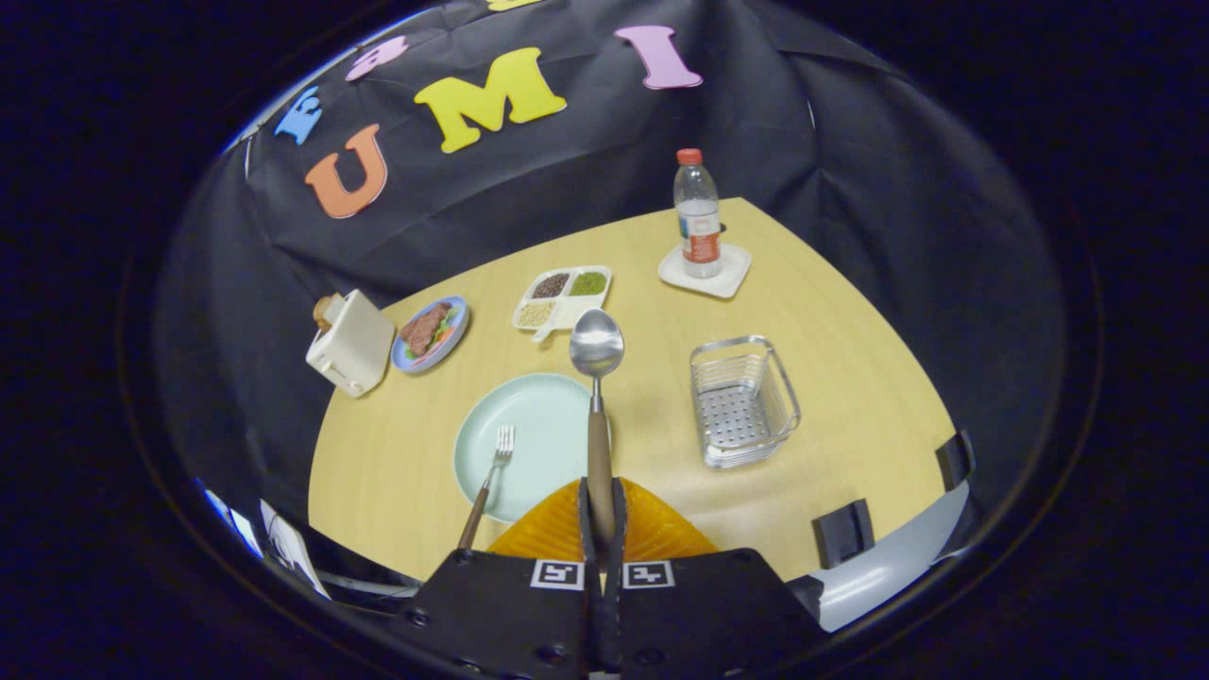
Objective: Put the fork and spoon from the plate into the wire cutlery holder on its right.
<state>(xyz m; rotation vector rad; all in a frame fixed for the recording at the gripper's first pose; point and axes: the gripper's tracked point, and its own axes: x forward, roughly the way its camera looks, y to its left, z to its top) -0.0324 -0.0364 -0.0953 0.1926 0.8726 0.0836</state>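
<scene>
Gripping spoon [596, 378] in claw [602, 515], above plate [534, 430]

The plate [534, 425] is pale mint green, the table [831, 378] light yellow wood. The spoon [596, 345] is silver with a brown handle; the bottle [697, 217] wears a red cap.

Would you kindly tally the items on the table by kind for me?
Cutlery: 2, spoon clamped in the gripper, fork
Dishes: 4, plate, food plate, divided tray, coaster dish
Bottle: 1
Wire cutlery holder: 1
Toaster: 1
Total: 9
</scene>
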